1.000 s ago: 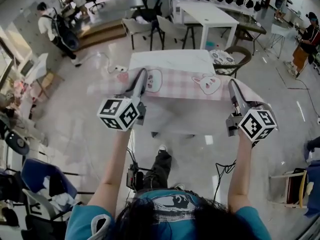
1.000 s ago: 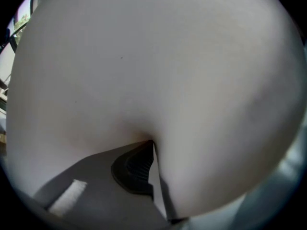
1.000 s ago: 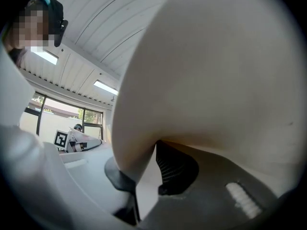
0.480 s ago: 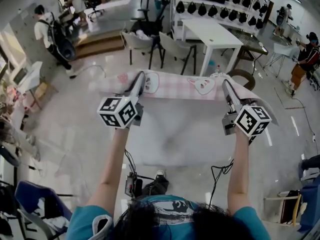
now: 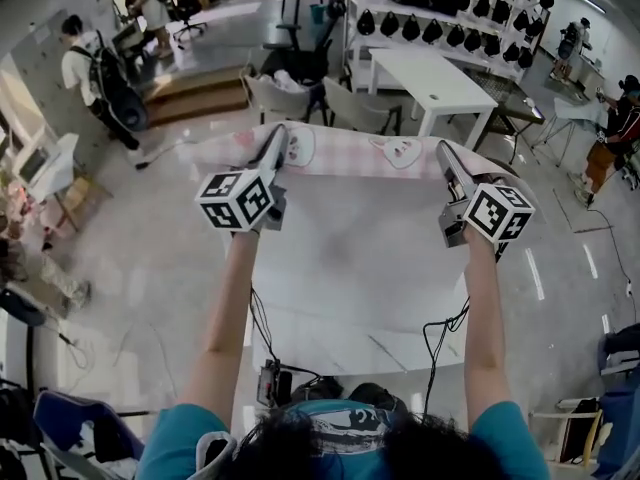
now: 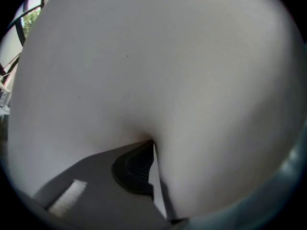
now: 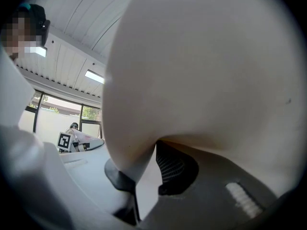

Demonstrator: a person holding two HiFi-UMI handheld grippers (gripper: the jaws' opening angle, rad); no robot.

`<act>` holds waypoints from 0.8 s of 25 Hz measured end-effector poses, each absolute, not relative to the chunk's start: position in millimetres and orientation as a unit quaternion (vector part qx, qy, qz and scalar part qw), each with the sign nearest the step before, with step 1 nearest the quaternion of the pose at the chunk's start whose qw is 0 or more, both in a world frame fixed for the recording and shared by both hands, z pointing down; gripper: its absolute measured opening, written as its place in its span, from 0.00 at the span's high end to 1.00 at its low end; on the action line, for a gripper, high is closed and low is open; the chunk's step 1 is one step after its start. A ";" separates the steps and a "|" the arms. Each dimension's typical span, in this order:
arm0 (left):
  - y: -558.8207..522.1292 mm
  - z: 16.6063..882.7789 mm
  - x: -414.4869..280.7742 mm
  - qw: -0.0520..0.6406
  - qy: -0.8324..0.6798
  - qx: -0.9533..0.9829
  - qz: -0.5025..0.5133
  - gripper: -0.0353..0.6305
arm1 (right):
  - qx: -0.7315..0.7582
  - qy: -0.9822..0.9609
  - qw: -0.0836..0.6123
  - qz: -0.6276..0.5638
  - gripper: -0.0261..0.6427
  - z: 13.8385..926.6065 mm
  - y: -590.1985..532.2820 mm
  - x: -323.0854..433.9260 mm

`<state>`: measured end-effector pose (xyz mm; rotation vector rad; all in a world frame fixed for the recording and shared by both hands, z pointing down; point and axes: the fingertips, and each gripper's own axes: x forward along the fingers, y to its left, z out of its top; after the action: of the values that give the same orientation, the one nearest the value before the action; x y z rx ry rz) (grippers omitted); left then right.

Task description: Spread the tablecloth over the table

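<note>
The left gripper point(image 5: 277, 140) and right gripper point(image 5: 443, 154) each pinch the pink-checked tablecloth point(image 5: 350, 154), and the left jaws have just tightened slightly. Its long edge runs crosswise between them, over the far side of what looks like the white table point(image 5: 350, 268), equally near both hands.

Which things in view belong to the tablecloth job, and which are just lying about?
Job: tablecloth; left gripper, jaws just closed tighter on the cloth; right gripper, clamped on it.
Lying about: white table behind, grey chairs, blue chair.
</note>
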<state>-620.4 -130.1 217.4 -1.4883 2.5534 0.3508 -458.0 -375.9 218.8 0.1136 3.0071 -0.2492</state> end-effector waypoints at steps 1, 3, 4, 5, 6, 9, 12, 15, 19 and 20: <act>-136.8 211.2 -631.2 0.085 0.854 -0.499 0.122 0.88 | 0.040 0.994 0.062 -0.082 0.90 213.7 -383.4 -469.7; -149.1 202.0 -652.7 0.085 0.854 -0.496 0.134 0.88 | 0.050 0.993 0.063 -0.082 0.90 204.2 -398.6 -494.9; -153.6 199.9 -663.7 0.085 0.854 -0.493 0.140 0.88 | 0.055 0.993 0.063 -0.081 0.90 201.0 -405.3 -508.4; -157.5 199.4 -674.8 0.085 0.855 -0.490 0.146 0.88 | 0.060 0.993 0.063 -0.078 0.90 198.8 -411.3 -522.3; -161.7 199.8 -685.5 0.084 0.856 -0.487 0.152 0.88 | 0.063 0.993 0.062 -0.072 0.90 197.1 -417.2 -535.6; -175.8 199.3 -713.2 0.088 0.857 -0.481 0.164 0.88 | 0.075 0.994 0.062 -0.045 0.90 187.6 -434.4 -571.9; -185.6 185.0 -741.6 0.105 0.858 -0.472 0.170 0.88 | 0.093 0.993 0.074 -0.009 0.89 166.0 -447.9 -610.8; -201.9 167.0 -766.2 0.121 0.858 -0.470 0.168 0.88 | 0.100 0.991 0.090 0.022 0.90 143.0 -464.0 -642.1; -217.1 157.8 -788.8 0.131 0.844 -0.480 0.203 0.91 | 0.109 0.986 0.109 0.068 0.90 118.4 -477.1 -670.6; -217.0 152.7 -789.4 0.144 0.841 -0.479 0.205 0.91 | 0.110 0.983 0.117 0.084 0.90 112.6 -477.6 -673.7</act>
<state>-789.4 -217.0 152.7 -1.3810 2.4246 0.5902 -673.7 -477.6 112.6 0.3212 2.8791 0.2471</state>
